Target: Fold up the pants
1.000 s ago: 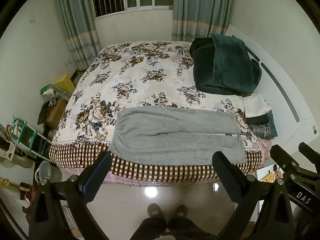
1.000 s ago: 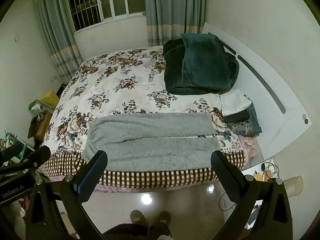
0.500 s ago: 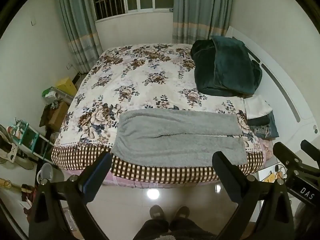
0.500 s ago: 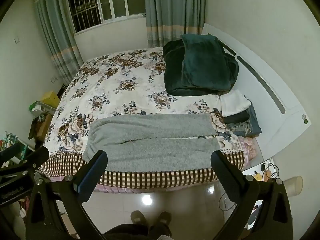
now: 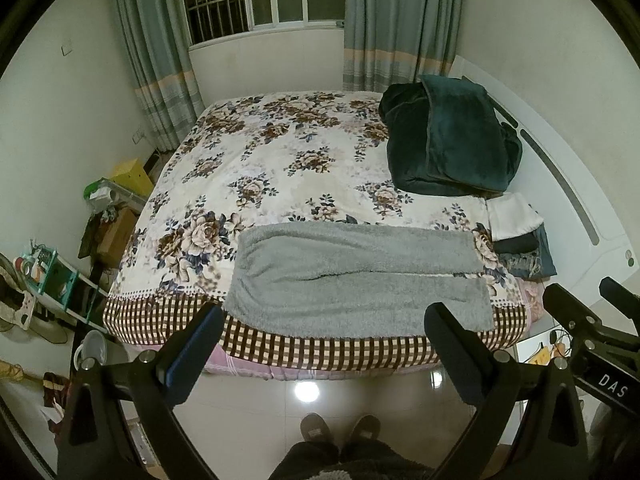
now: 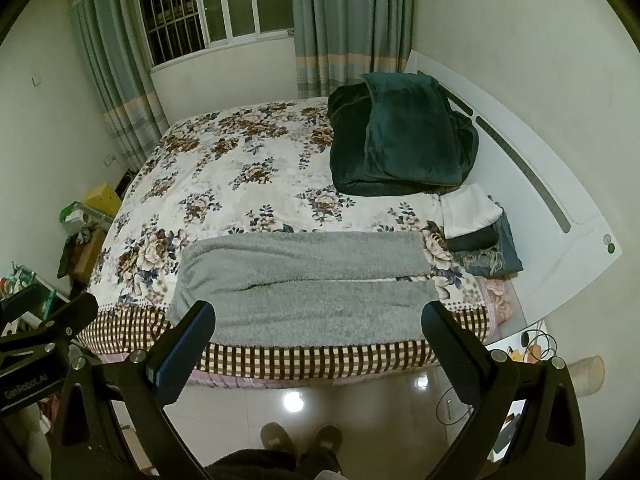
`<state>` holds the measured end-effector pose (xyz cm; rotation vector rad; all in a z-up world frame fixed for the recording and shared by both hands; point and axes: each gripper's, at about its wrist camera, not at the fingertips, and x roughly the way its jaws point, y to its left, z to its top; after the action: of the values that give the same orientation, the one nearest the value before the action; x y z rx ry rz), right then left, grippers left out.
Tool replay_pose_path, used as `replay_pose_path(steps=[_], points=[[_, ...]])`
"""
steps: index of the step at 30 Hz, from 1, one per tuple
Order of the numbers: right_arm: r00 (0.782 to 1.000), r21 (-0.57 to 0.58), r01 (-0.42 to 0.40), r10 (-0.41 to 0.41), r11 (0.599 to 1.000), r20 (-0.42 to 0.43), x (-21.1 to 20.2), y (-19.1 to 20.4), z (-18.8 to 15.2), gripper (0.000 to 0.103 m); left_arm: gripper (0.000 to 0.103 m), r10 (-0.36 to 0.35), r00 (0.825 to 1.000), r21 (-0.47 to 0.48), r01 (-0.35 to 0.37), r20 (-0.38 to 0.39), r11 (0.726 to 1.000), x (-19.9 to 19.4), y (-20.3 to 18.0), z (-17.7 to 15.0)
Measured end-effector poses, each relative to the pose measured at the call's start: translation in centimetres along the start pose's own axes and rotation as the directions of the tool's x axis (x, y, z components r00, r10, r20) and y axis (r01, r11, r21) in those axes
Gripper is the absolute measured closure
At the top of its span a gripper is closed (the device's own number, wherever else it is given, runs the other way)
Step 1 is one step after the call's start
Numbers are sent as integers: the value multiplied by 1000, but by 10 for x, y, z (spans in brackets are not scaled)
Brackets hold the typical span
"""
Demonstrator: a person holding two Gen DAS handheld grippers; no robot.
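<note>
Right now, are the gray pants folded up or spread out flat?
Spread out flat. The gray pants lie full length along the bed edge, both legs side by side.

Grey fleece pants (image 5: 356, 280) lie flat — legs side by side, unfolded — along the bed's near edge.

The near hem of the grey fleece pants (image 5: 356, 280) lay hidden behind the left gripper (image 5: 320, 332) fingers. Ahead to the right, the dark folded garments (image 6: 486, 254) under the white folded cloth (image 6: 468, 210) were too bunched to identify.
</note>
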<state>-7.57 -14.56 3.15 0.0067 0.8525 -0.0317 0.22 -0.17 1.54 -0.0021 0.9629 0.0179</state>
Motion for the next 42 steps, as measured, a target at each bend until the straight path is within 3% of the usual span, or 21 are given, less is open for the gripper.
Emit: replay_pose_path(steps=[42], points=[[1000, -14, -4, 5, 1000, 12, -11, 9, 8, 0, 0, -1, 1000, -2, 1, 14, 1000, -4, 1, 8]])
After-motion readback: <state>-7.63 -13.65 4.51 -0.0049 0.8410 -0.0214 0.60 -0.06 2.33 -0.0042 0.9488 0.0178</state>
